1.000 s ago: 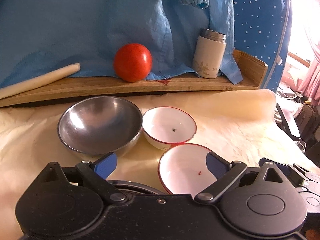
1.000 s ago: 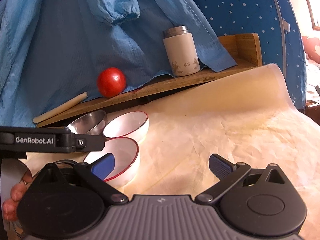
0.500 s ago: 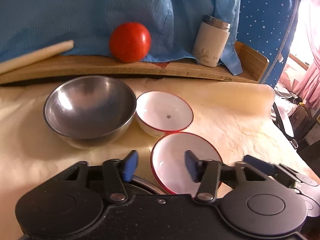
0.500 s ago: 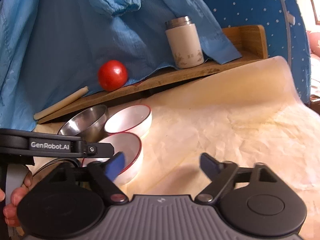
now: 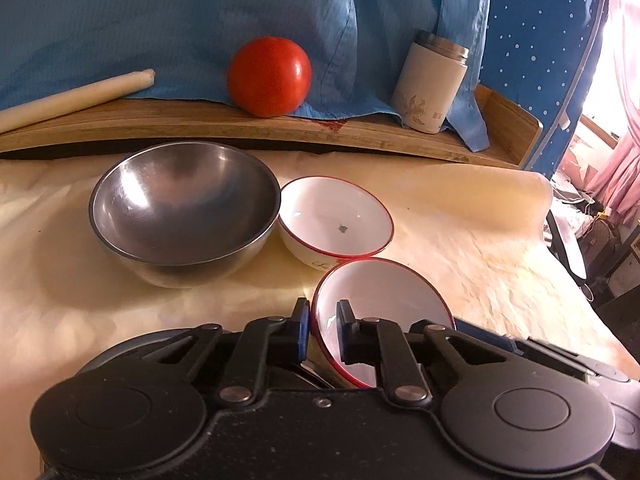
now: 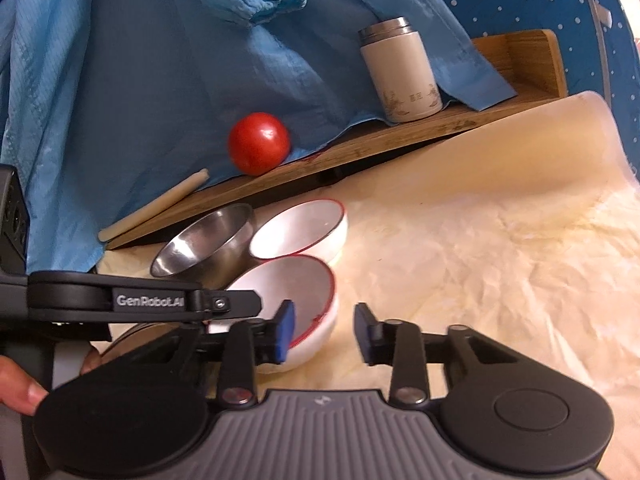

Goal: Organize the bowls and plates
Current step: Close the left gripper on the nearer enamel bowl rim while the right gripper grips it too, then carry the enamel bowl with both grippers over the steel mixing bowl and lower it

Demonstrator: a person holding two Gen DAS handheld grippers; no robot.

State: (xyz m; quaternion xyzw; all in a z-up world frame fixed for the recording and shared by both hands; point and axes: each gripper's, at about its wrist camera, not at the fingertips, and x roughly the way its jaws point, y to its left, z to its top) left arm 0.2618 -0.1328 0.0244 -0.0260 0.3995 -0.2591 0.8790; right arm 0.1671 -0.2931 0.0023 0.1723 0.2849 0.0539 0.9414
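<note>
Your left gripper (image 5: 323,322) has its jaws pinched on the near rim of the nearer red-rimmed bowl (image 5: 384,304), one pad outside the wall and one inside. That bowl sits tilted, its mouth facing up and away from you, toward the steel bowl (image 5: 184,208). A bowl has no long axis to speak of; only the tilt of its mouth shows. It lies just in front of and to the right of the steel bowl. The second red-rimmed bowl (image 5: 336,220) stands upright, touching the steel bowl's right side and touching the held bowl's far rim.

Your right gripper (image 6: 324,330) has its jaws apart with nothing between them, hovering over the cream cloth (image 6: 480,264) just right of the held bowl. Behind the steel bowl, a red ball (image 5: 269,76) and a white canister (image 5: 430,84) rest on the wooden shelf (image 5: 160,118).
</note>
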